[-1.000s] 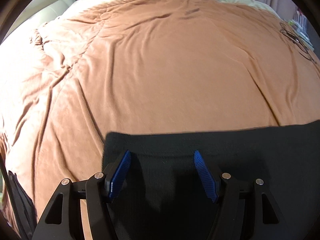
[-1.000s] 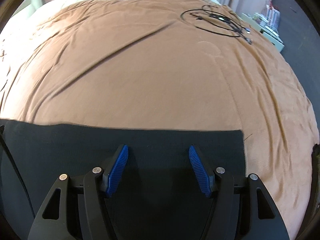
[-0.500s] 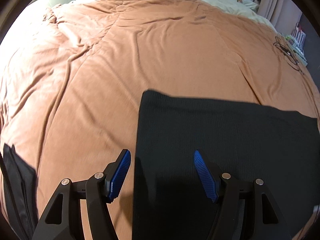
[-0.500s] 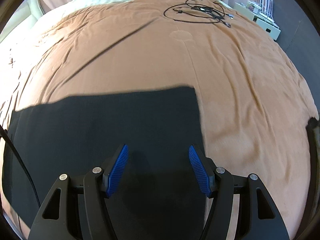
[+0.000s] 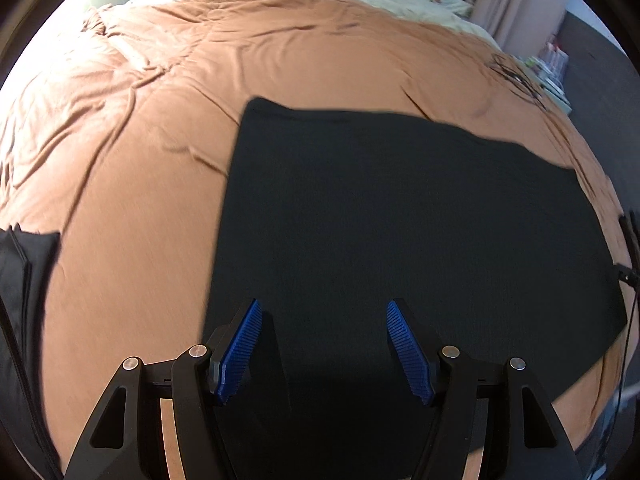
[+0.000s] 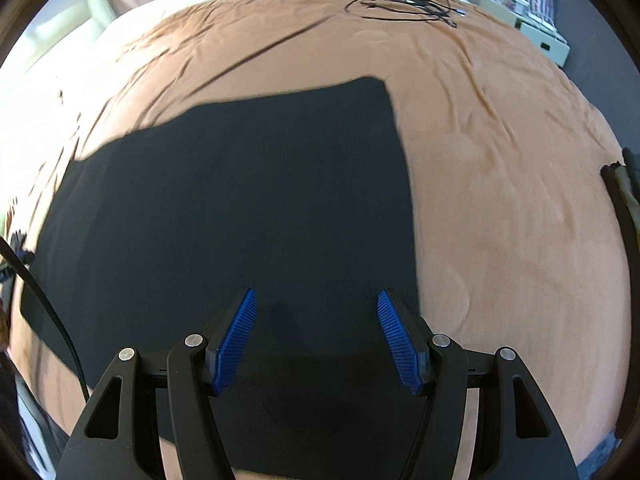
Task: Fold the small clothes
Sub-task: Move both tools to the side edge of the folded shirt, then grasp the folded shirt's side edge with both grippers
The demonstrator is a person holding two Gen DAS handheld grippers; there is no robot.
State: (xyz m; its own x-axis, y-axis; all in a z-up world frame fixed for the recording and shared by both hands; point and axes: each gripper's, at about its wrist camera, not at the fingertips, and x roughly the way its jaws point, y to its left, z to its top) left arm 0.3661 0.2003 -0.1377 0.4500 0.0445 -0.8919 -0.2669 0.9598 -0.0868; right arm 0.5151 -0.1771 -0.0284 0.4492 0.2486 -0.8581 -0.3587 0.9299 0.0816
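A black garment [image 5: 400,220] lies flat as a rectangle on the brown bedspread [image 5: 140,180]. It also shows in the right wrist view [image 6: 240,208]. My left gripper [image 5: 324,344] is open and empty, raised above the garment's near left part. My right gripper [image 6: 316,336] is open and empty, raised above the garment's near right part, close to its right edge.
A stack of dark folded clothes [image 5: 20,280] lies at the left edge of the bed. A coil of black cables [image 6: 404,4] lies at the far right of the bedspread. A white cabinet [image 6: 536,28] stands beyond the bed. Another dark item [image 6: 620,216] sits at the right edge.
Both grippers have pulled back and up from the garment, staying open. The whole flat garment has come into view, lying still on the bedspread.
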